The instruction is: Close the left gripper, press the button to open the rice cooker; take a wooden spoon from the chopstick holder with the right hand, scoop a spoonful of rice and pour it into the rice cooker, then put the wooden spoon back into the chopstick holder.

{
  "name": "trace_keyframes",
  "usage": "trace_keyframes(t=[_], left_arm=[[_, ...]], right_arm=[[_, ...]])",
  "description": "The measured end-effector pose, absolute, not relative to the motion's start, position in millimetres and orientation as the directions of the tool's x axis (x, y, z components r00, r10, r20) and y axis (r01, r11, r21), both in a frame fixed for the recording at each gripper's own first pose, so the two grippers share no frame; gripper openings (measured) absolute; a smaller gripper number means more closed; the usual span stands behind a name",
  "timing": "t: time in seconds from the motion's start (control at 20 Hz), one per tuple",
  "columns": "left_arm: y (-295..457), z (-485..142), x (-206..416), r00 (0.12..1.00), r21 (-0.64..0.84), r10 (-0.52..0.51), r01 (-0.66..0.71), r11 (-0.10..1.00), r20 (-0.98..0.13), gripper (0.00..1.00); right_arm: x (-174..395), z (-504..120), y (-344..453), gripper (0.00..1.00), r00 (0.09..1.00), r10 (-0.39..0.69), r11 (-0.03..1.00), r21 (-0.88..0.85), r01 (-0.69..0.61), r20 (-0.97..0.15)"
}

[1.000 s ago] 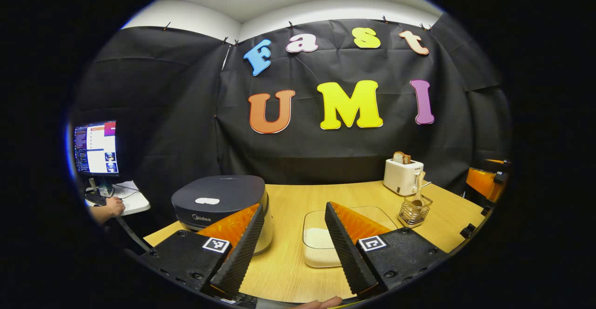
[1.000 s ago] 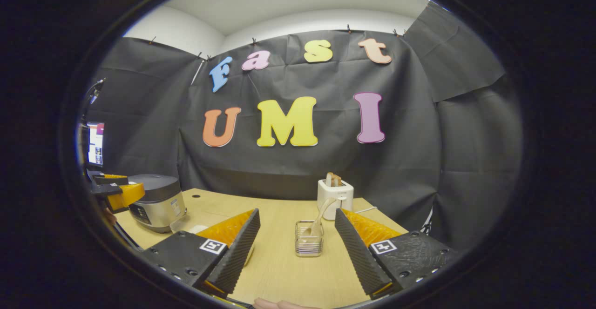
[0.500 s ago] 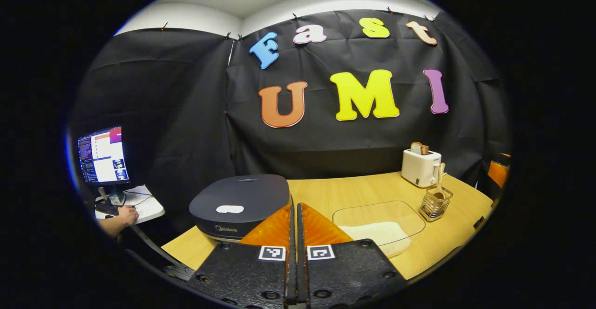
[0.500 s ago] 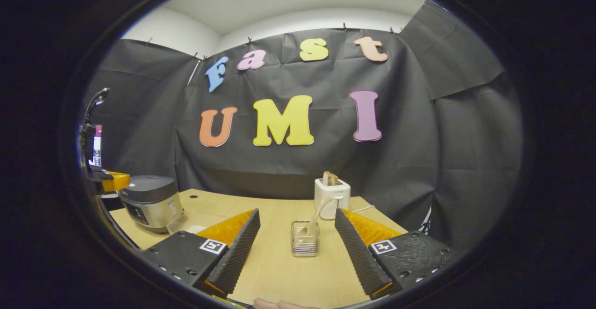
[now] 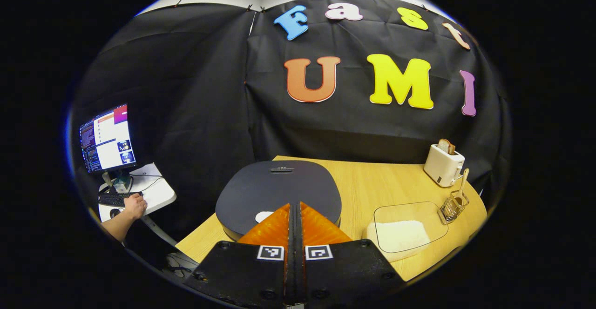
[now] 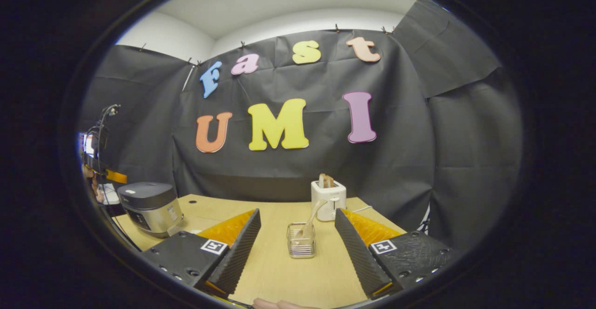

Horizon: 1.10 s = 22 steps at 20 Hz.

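Note:
The dark-lidded rice cooker [image 5: 278, 192] stands closed on the wooden table [image 5: 372, 183], its pale button [image 5: 263, 216] just left of my left gripper [image 5: 294, 205], which is shut and empty above the lid's near edge. A clear container of rice [image 5: 399, 232] sits to the right. A wire chopstick holder [image 5: 452, 208] holds a wooden spoon [image 5: 461, 185]. In the right gripper view the holder [image 6: 300, 246] with the spoon [image 6: 312, 214] stands ahead between the fingers of my open right gripper [image 6: 298, 217]. The cooker [image 6: 150, 207] is at far left.
A white toaster [image 5: 443, 164] with bread stands at the back right, behind the holder, and appears as the toaster [image 6: 328, 198] in the right gripper view. Off the table's left, a person's hand [image 5: 135, 205] rests at a desk with a monitor [image 5: 107, 138].
My left gripper went from open to shut, then moved forward and over the cooker lid, tilting down. The right gripper stayed open and drifted slightly.

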<state>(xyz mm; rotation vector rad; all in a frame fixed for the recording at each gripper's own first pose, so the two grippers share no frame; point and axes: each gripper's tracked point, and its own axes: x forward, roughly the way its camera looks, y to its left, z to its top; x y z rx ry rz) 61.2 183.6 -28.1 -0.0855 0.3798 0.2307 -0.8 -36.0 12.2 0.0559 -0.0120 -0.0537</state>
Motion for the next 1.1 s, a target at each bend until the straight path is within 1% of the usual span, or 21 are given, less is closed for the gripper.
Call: trace_keyframes(t=[0.1,0.3,0.65,0.7,0.75,0.85,0.9,1.05,1.1], left_arm=[[192.5,-40.0,65.5,0.883,-0.05,0.209,-0.253,0.966,-0.421,0.02],[202.9,-57.3,75.7,0.855,-0.071,0.205,-0.27,0.96,-0.476,0.03],[202.0,-69.3,77.1,0.867,-0.096,0.162,-0.232,0.968,-0.471,0.03],[201.4,-75.8,76.5,0.857,-0.111,0.147,-0.23,0.967,-0.494,0.03],[203.4,-71.4,75.8,0.872,-0.112,0.142,-0.218,0.97,-0.468,0.03],[204.2,-73.1,77.9,0.868,-0.121,0.128,-0.21,0.97,-0.479,0.03],[204.2,-69.8,76.8,0.875,-0.123,0.133,-0.213,0.969,-0.465,0.03],[202.5,-47.8,69.0,0.902,-0.076,0.188,-0.235,0.969,-0.389,0.03],[203.6,-34.9,71.8,0.919,-0.048,0.214,-0.243,0.969,-0.332,0.03]], right_arm=[[-4.1,16.8,-41.0,0.94,0.998,-0.061,0.996,0.065,0.059,0.024],[-6.8,20.2,-49.3,0.95,0.997,-0.077,0.994,0.074,0.074,0.033],[-8.0,23.1,-56.1,0.95,0.995,-0.091,0.991,0.098,0.087,0.038],[-8.0,22.0,-54.0,0.95,0.996,-0.087,0.991,0.101,0.083,0.036],[-7.6,22.5,-51.7,0.95,0.996,-0.081,0.992,0.102,0.077,0.036],[-9.6,22.4,-48.3,0.95,0.997,-0.072,0.993,0.101,0.068,0.036],[-9.2,22.8,-47.9,0.95,0.997,-0.069,0.993,0.097,0.065,0.037],[-8.6,24.9,-53.6,0.95,0.996,-0.083,0.993,0.085,0.078,0.046],[-7.2,23.1,-56.3,0.95,0.995,-0.091,0.992,0.09,0.087,0.045]])
